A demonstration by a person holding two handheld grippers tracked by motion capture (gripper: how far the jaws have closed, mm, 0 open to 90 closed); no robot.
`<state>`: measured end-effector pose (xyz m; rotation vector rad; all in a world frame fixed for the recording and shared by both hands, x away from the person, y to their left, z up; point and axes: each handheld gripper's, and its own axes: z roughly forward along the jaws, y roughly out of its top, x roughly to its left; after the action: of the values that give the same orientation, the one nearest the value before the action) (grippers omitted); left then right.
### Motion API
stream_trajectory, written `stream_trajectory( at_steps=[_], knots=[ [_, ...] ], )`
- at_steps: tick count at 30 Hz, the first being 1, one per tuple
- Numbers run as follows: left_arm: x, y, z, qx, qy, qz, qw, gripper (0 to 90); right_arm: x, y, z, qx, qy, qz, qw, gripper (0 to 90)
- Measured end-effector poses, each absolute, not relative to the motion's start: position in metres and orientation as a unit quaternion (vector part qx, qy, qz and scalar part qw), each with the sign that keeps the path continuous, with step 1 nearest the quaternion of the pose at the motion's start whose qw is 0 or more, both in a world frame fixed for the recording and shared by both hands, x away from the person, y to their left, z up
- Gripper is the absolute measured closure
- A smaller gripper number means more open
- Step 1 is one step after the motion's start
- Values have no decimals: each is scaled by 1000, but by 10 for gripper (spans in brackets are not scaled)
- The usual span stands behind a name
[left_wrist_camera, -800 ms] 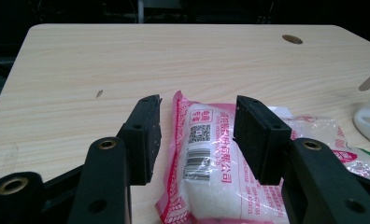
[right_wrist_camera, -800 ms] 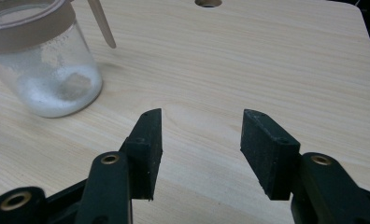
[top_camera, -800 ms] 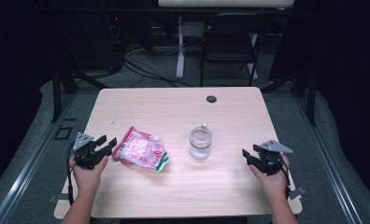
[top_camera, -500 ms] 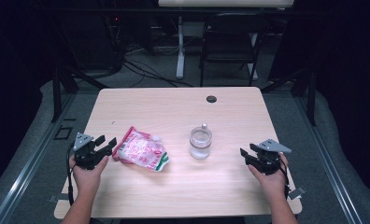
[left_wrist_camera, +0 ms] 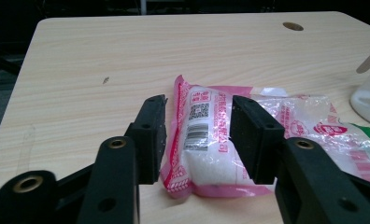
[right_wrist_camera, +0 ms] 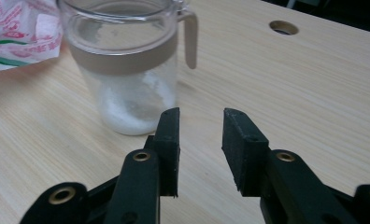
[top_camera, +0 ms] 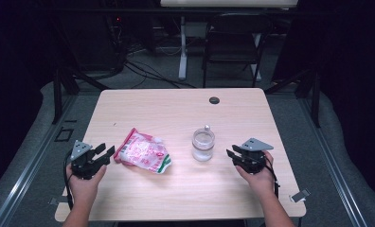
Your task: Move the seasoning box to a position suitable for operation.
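Note:
A pink and white bag of white granules (top_camera: pixel 143 153) lies left of centre on the wooden table (top_camera: pixel 176 113). A clear glass jar (top_camera: pixel 203 144) with a beige band stands to its right, with some white granules at its bottom. My left gripper (top_camera: pixel 106 150) is open just left of the bag. In the left gripper view the bag's near end (left_wrist_camera: pixel 206 140) lies between the open jaws of my left gripper (left_wrist_camera: pixel 199 100), and the pads do not press on it. My right gripper (top_camera: pixel 231 153) is open just right of the jar. In the right gripper view the jar (right_wrist_camera: pixel 127 70) stands ahead and to the left of my right gripper (right_wrist_camera: pixel 202 113), whose jaws are empty.
A dark round hole (top_camera: pixel 214 100) sits near the table's far edge. A folding chair (top_camera: pixel 233 42) and cables stand on the floor beyond the table. The person's hands come in over the near edge.
My right gripper has moved left, closer to the jar. The left gripper, the bag and the jar have stayed about where they were.

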<state>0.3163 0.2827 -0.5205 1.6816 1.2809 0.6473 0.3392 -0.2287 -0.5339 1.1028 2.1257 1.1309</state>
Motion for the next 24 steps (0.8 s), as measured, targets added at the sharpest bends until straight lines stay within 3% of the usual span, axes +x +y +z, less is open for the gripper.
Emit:
stream_trajectory(
  at_steps=[17, 24],
  knots=[
    [312, 286, -525, 673, 526, 264, 448, 584, 364, -222, -542, 415, 772, 420, 233, 653],
    [310, 285, -523, 672, 522, 269, 451, 593, 375, -218, -530, 412, 767, 425, 246, 742]
  ],
)
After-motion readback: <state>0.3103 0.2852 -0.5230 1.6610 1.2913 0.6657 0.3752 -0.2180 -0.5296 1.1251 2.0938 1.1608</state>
